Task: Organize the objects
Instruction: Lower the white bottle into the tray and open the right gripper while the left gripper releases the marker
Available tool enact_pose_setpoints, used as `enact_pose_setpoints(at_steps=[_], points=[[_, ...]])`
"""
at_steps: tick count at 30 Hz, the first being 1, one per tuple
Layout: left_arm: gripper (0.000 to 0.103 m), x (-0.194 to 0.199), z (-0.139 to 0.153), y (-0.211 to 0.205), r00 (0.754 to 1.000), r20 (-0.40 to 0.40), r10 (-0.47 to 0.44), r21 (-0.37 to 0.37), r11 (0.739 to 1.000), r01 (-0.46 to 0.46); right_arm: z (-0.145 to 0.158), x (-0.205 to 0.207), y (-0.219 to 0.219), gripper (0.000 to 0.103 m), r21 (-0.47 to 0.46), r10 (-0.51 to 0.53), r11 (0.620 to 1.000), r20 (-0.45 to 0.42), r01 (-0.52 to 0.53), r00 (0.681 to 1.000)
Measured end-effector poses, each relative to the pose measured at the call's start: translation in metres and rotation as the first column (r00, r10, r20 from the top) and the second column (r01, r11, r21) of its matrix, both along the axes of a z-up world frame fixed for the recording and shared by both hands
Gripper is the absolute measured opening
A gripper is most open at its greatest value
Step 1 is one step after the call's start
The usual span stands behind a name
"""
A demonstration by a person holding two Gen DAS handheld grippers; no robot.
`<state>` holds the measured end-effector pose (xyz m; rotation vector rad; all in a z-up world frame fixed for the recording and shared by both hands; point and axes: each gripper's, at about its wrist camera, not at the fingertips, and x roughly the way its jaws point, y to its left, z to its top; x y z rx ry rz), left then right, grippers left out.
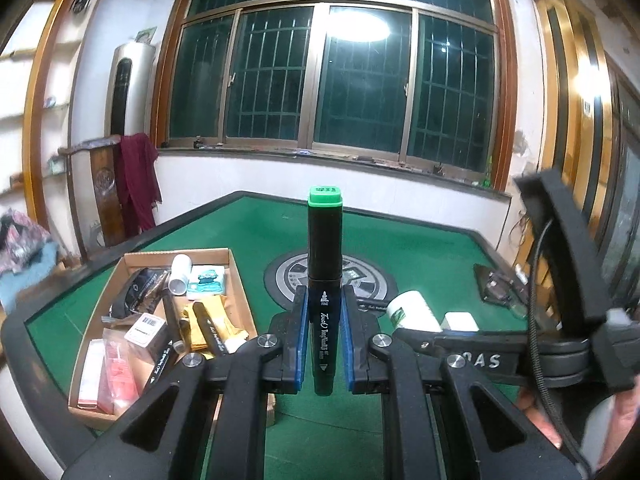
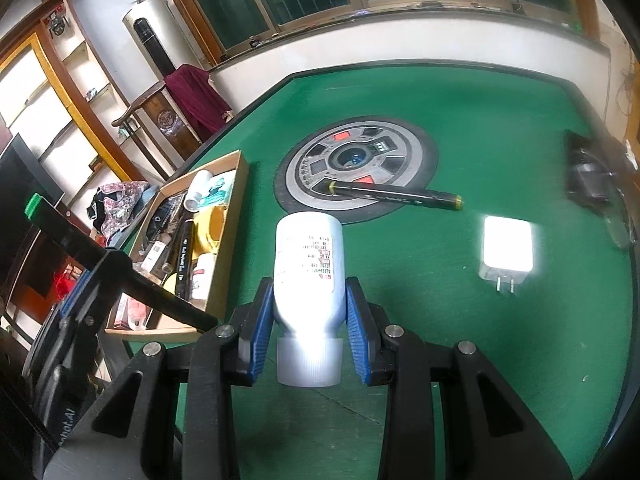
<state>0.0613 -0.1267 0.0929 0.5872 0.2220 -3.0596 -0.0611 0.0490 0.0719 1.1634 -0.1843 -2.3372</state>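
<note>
The green-capped marker [image 1: 325, 280] is clamped between the pads of the left gripper [image 1: 325, 336], its long axis pointing forward along the fingers. The cardboard box [image 1: 240, 280] lies just to its left, nearer this hand. The right gripper [image 2: 308, 316] is clamped on a white bottle [image 2: 309, 268], above the green table [image 2: 480, 320].

dark barred window [image 1: 332, 80] in white wall, wooden shelves [image 2: 60, 92] left, maroon cloth [image 1: 138, 178] over stand

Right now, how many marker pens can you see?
4: a green-capped marker in the left hand-held gripper, a yellow-ended marker lying on the table, two black markers in the cardboard box. Clutter may hide more.
</note>
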Motion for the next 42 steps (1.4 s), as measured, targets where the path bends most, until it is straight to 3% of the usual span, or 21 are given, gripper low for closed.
enact_pose_setpoints(at_steps=[5, 9, 13, 19, 26, 42], points=[[0.012, 0.008, 0.008, -0.039, 1.000, 0.005, 0.021, 0.106, 0.994, -0.021, 0.006, 0.004, -0.017, 0.032, 0.004, 0.034, 0.999, -0.012, -0.034, 0.999], [0.012, 0.007, 0.004, -0.076, 0.996, 0.029, 0.088, 0.156, 0.984, -0.091, 0.009, 0.008, -0.042, 0.032, 0.016, 0.084, 0.996, -0.021, -0.084, 0.996], [0.012, 0.000, -0.010, -0.111, 0.987, 0.088, 0.134, 0.202, 0.968, -0.149, 0.014, 0.013, -0.079, 0.032, 0.048, 0.155, 0.987, -0.040, -0.153, 0.987], [0.012, -0.019, -0.039, -0.148, 0.972, 0.194, 0.130, 0.283, 0.942, -0.183, 0.008, 0.012, -0.131, 0.032, 0.098, 0.236, 0.968, -0.042, -0.231, 0.971], [0.012, -0.027, -0.055, -0.157, 0.962, 0.233, 0.140, 0.281, 0.938, -0.205, -0.011, 0.006, -0.171, 0.032, 0.128, 0.297, 0.947, -0.009, -0.294, 0.955], [0.013, -0.039, -0.074, -0.153, 0.948, 0.305, 0.090, 0.279, 0.943, -0.179, -0.029, -0.054, -0.222, 0.032, 0.127, 0.272, 0.951, 0.085, -0.281, 0.959]])
